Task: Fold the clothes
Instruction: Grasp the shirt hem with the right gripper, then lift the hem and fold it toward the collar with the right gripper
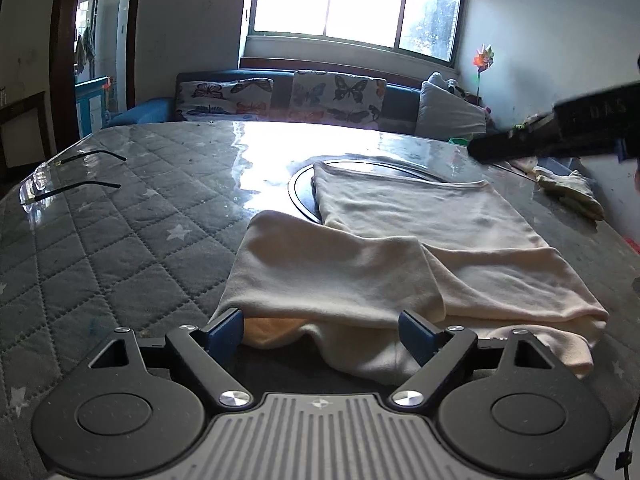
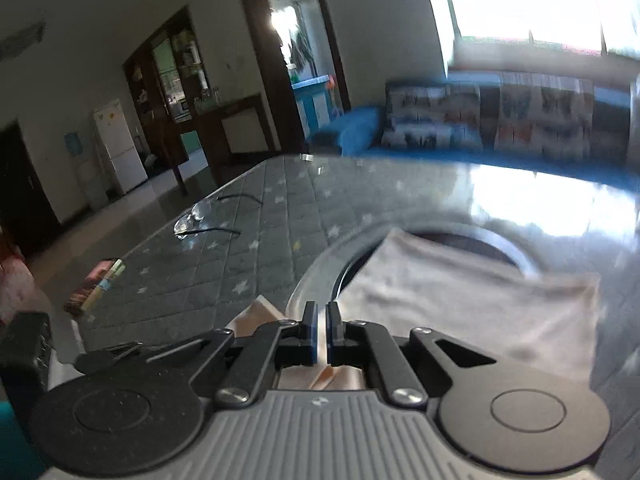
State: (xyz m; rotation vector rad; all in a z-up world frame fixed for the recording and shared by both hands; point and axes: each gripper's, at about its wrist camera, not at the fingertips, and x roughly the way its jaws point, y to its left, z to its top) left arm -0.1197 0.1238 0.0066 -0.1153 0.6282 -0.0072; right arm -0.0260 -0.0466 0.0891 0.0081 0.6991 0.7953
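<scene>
A cream garment (image 1: 400,248) lies partly folded on the glass-topped table (image 1: 120,240), one flap laid over its near left part. My left gripper (image 1: 322,332) is open at the near edge. Its blue-padded fingers (image 1: 226,330) straddle the garment's hanging hem without closing on it. My right gripper (image 1: 492,148) shows as a dark blurred shape in the air over the far right of the table. In the right wrist view the right gripper (image 2: 322,336) is shut with nothing seen between its pads, above the garment (image 2: 460,300). That view is motion-blurred.
Eyeglasses (image 1: 60,180) lie on the table's left side. A round dark inset (image 1: 302,192) sits under the garment's far end. Crumpled pale cloth (image 1: 572,192) lies at the right edge. A sofa with butterfly cushions (image 1: 328,96) runs behind. A book (image 2: 96,284) lies on the floor.
</scene>
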